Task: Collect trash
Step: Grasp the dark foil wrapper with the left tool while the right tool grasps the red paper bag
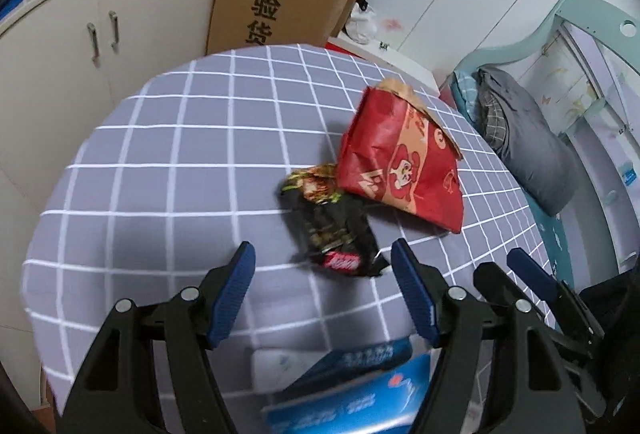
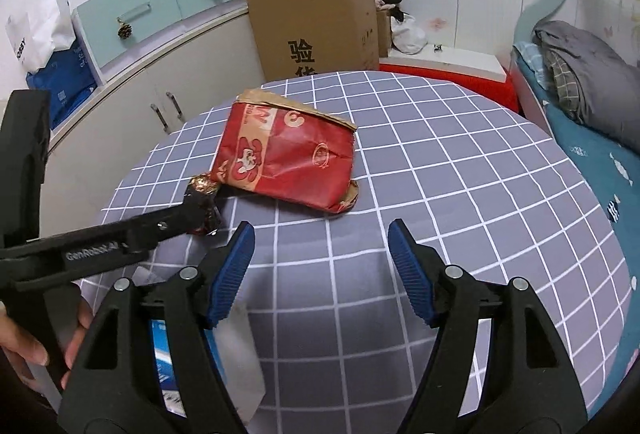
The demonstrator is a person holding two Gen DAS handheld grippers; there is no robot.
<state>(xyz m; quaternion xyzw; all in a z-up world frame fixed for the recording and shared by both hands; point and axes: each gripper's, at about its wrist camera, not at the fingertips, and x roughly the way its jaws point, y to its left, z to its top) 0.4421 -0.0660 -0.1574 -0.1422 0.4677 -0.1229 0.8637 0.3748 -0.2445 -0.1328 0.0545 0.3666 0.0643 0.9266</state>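
Black crinkled wrapper (image 1: 334, 226) lies on the checked tablecloth (image 1: 160, 162), dead ahead of the left gripper (image 1: 323, 274), long axis pointing away, touching the red paper bag (image 1: 400, 158). Left's nearer; both grippers gape, holding nothing, the right gripper (image 2: 321, 258) aimed at bare cloth.

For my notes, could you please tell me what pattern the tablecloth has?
The tablecloth is grey with a white grid, clearest in the right wrist view.

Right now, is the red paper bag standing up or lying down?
Lying down: the crumpled red paper bag rests flat on the checked grey tablecloth.
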